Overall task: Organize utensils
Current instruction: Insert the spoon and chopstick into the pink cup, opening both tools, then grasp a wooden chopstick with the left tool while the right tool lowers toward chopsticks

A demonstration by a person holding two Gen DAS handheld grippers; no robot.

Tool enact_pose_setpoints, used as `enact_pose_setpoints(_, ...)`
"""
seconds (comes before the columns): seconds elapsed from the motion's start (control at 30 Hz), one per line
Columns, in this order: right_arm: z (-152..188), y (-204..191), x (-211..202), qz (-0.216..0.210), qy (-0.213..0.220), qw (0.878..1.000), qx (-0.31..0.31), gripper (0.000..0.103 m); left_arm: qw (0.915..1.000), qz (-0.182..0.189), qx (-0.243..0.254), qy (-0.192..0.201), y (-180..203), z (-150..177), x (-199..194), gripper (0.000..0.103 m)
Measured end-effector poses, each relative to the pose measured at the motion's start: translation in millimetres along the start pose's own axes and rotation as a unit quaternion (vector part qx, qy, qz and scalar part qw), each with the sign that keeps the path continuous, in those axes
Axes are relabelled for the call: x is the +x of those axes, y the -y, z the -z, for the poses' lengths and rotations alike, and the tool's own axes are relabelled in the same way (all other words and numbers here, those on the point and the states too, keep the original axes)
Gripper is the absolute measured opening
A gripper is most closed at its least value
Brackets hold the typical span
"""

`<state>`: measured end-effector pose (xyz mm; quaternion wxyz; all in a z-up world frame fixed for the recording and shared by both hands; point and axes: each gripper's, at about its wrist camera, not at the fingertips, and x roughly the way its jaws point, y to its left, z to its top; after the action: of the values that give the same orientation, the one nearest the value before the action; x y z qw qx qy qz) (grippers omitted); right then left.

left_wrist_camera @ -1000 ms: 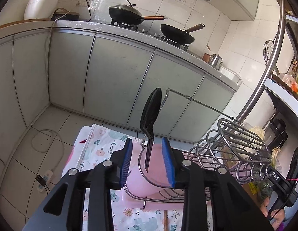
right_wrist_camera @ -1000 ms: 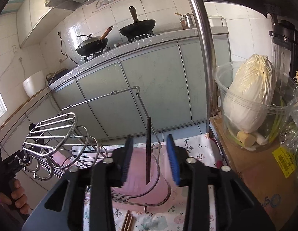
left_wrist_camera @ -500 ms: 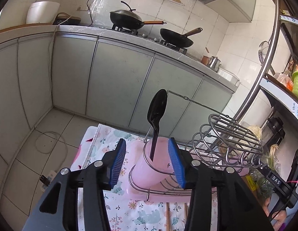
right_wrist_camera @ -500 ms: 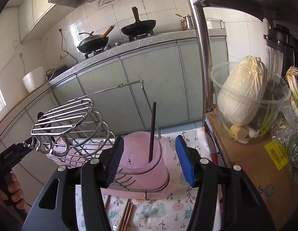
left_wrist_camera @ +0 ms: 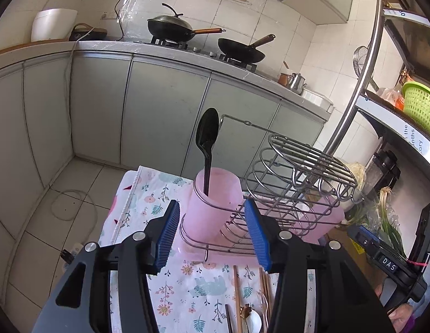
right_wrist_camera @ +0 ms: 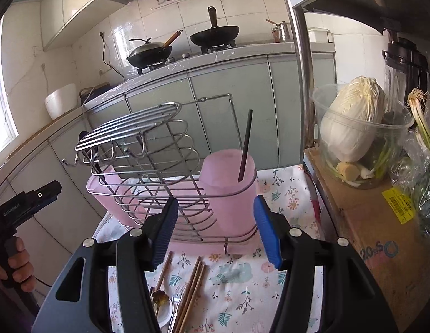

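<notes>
Hiding spoon handle: pink cup.

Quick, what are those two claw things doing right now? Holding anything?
Left gripper: open, holding nothing; the black spoon stands free in the pink cup.
Right gripper: open, empty.

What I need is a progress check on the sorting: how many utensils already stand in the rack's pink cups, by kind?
black spoon: 1
dark chopstick: 1
Total: 2
</notes>
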<state>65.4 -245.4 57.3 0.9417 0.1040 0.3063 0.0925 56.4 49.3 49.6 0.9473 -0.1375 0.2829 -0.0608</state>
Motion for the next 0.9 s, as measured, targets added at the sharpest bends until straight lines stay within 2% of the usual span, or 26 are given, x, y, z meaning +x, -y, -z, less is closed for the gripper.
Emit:
enact_pose_setpoints(0.23,18.9,6.2,-4.8,0.007,-0.019,1.000,0.011,0.057,0.9990,-0.001,0.022,-0.039,7.4,25.6,0.7,0.048)
enact_pose_setpoints(0.47,35.7,10.0,1.8,0.007,-0.056,0.998,0.019,0.057,0.9937,0.001,0.052,-0.099,16.6,53.5,13.8,0.048)
enact_pose_setpoints(0.7,52.8,11.3,10.8,-0.014,-0.093,0.995,0.023,0.057,0.9818,0.021,0.051,-0.182,21.3,80.4,44.9,0.038)
enact_pose_setpoints(0.9,61.6,16.4,21.7,-0.030,-0.122,0.991,0.040,0.057,0.9680,0.031,0.028,-0.247,28.4,90.9,82.4,0.025)
